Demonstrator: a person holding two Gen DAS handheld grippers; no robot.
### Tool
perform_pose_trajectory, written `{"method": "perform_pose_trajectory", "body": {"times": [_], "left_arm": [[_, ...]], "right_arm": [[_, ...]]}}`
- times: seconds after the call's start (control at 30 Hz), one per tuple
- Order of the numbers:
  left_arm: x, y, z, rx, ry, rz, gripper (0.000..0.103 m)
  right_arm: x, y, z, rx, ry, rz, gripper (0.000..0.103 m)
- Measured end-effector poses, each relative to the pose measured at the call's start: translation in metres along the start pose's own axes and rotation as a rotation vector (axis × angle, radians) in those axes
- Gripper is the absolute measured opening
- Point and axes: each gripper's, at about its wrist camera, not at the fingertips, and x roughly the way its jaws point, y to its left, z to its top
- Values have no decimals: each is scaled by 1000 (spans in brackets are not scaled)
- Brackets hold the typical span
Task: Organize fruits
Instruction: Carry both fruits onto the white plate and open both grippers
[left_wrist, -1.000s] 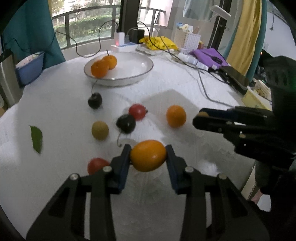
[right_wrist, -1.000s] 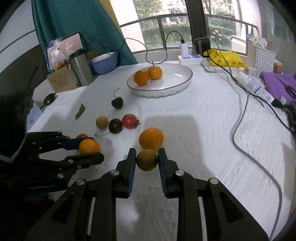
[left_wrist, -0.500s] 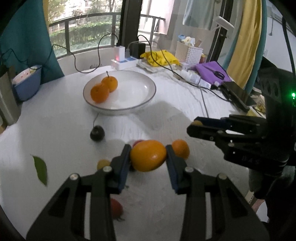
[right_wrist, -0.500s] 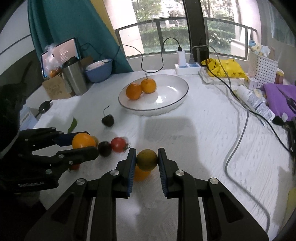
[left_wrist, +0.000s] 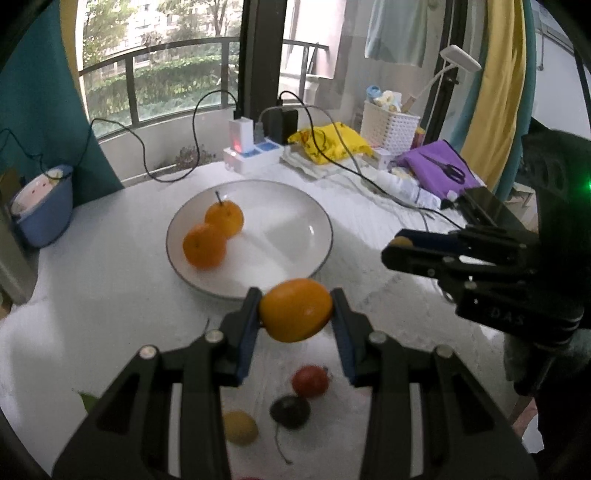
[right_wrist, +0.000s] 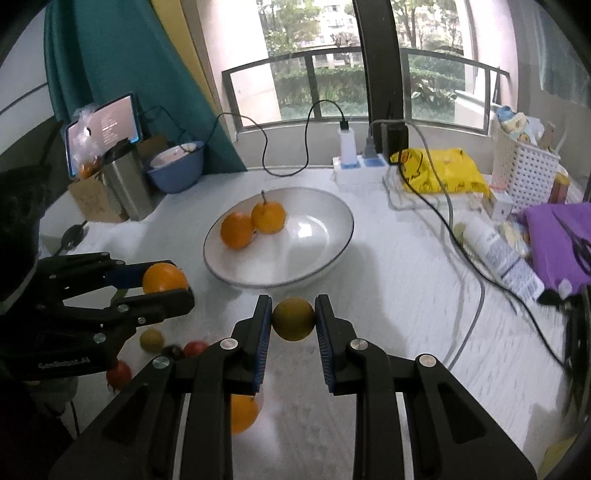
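— Where was the fruit at that moment?

— Two pieces were off the table. The left gripper had its jaws clamped on an orange fruit, held in the air just in front of the near rim of the white plate. The right gripper had its jaws clamped on a smaller yellow-green fruit, also lifted, near the plate's front edge.

— And on the plate itself?

— Two oranges lay touching each other on its left side, one with a short stem standing up. The remainder of the plate was bare white.

— What stayed on the table?

— Below the left gripper, on the white table, sat a red fruit, a dark cherry with its stem trailing toward the camera, and a small yellowish fruit, all close together. From the right wrist view another orange lay under the right gripper, partly hidden by its left finger, and a second red fruit sat beside the left gripper's body.

— Anything round about?

— A blue bowl stood at the table's left edge, a power strip with chargers behind the plate, a yellow bag and a white basket to the right, with a black cable running across the cloth.
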Motion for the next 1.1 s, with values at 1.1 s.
{"method": "perform_pose_trajectory", "body": {"times": [1.1], "left_arm": [[97,71,91,-10,-10,-10,39]], "right_arm": [[101,-25,69,-6,40,-3,26]]}}
